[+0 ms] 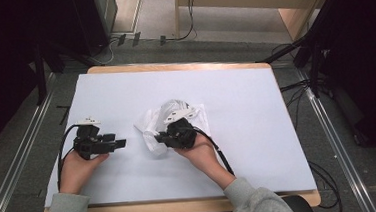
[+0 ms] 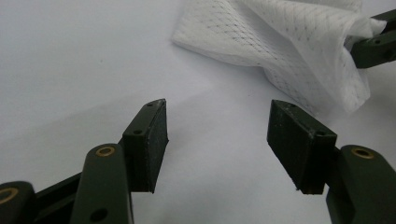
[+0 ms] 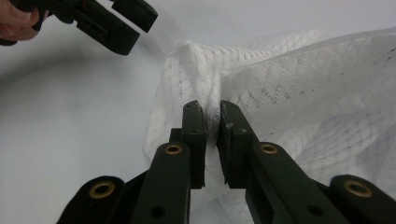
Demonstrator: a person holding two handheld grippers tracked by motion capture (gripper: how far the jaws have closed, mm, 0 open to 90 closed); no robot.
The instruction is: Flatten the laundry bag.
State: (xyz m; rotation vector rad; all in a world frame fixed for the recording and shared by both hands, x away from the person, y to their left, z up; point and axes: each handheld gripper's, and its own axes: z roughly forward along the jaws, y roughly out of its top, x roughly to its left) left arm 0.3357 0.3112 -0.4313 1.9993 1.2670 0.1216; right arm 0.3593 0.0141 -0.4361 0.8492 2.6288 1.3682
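A crumpled white mesh cloth (image 1: 152, 126) lies near the middle of the white table sheet (image 1: 236, 102). My right gripper (image 1: 160, 137) is shut on a bunched fold of it; in the right gripper view the cloth (image 3: 289, 88) is pinched between the jaws at the gripper (image 3: 211, 114). My left gripper (image 1: 121, 143) rests on the sheet to the left of the cloth, pointing at it, a short gap away. In the left gripper view its jaws stand wide apart at the gripper (image 2: 217, 116) with nothing between them, and the cloth (image 2: 289, 46) lies ahead.
The sheet covers a wooden table (image 1: 173, 67). Cables (image 1: 305, 88) and metal floor rails (image 1: 339, 145) run along the right side, with dark stands (image 1: 42, 61) at the far left. Bare sheet lies all around the cloth.
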